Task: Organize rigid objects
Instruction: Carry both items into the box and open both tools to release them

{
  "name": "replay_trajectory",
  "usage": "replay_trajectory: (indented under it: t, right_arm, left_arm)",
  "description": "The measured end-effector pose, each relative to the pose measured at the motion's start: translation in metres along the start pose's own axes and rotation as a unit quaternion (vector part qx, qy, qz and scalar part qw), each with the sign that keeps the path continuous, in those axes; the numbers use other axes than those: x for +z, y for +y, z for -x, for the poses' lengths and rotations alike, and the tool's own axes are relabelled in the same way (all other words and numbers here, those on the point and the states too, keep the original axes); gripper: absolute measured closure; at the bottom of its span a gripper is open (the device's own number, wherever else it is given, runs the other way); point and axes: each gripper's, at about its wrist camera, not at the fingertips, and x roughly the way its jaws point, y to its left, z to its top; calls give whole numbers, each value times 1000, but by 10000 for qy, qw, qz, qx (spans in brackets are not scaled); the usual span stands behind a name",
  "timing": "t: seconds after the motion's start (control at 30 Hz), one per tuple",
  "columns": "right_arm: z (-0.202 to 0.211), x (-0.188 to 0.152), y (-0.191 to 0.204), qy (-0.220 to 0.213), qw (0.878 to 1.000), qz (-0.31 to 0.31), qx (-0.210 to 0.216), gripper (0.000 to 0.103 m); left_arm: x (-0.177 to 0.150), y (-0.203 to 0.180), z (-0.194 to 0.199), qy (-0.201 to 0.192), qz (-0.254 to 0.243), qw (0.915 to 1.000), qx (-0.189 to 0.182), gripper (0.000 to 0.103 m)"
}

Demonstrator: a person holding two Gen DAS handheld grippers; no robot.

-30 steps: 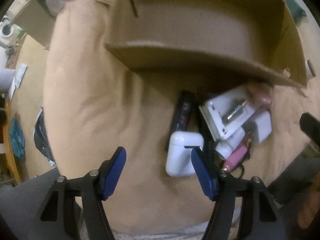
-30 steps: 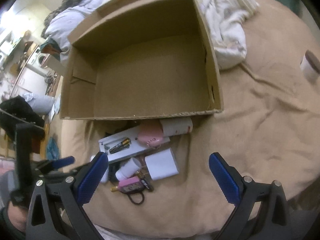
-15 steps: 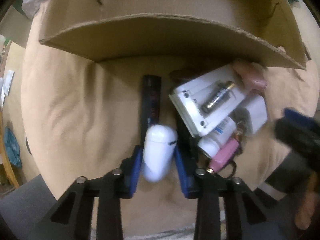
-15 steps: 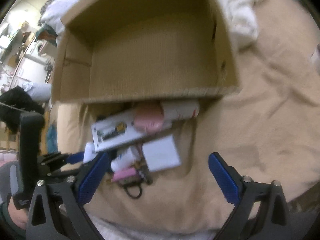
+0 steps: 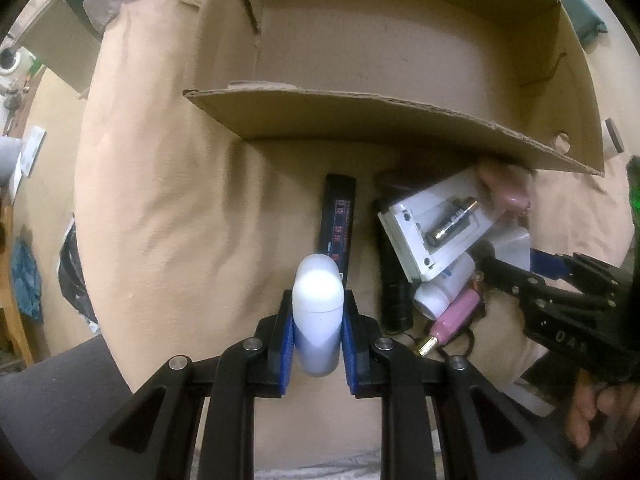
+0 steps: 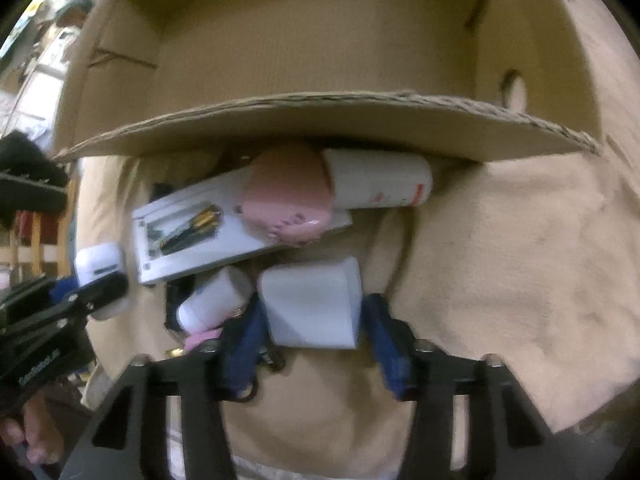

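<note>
My left gripper is shut on a white earbud case, holding it upright over the beige blanket. From the right wrist view the same case shows at the left edge. My right gripper straddles a white charger block in the pile. Its jaws are closing, and the blue pads lie against the block's two sides. Behind the pile stands an open cardboard box with nothing visible inside.
The pile holds a white remote with an exposed battery, a pink case, a white tube, a small white bottle, a pink stick and a black bar. The box's near wall overhangs them.
The left jaws shut on the earbud case, which now stands upright between them. The right gripper came down over the pile and its jaws narrowed around the white block.
</note>
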Motion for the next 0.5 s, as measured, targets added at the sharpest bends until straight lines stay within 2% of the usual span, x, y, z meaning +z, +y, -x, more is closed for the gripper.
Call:
replay_trajectory:
  t: [0.07, 0.37, 0.5]
  right_arm:
    - [8, -4, 1, -145, 9999, 49, -70, 59]
    - [31, -20, -9, -423, 9990, -94, 64, 60]
    - [51, -25, -8, -614, 9978, -128, 216, 60]
  left_arm:
    - [1, 1, 4, -58, 36, 10000, 15, 84]
    - [-22, 5, 20, -243, 66, 9996, 89, 84]
    - [-28, -2, 33, -521, 23, 9983, 255, 84]
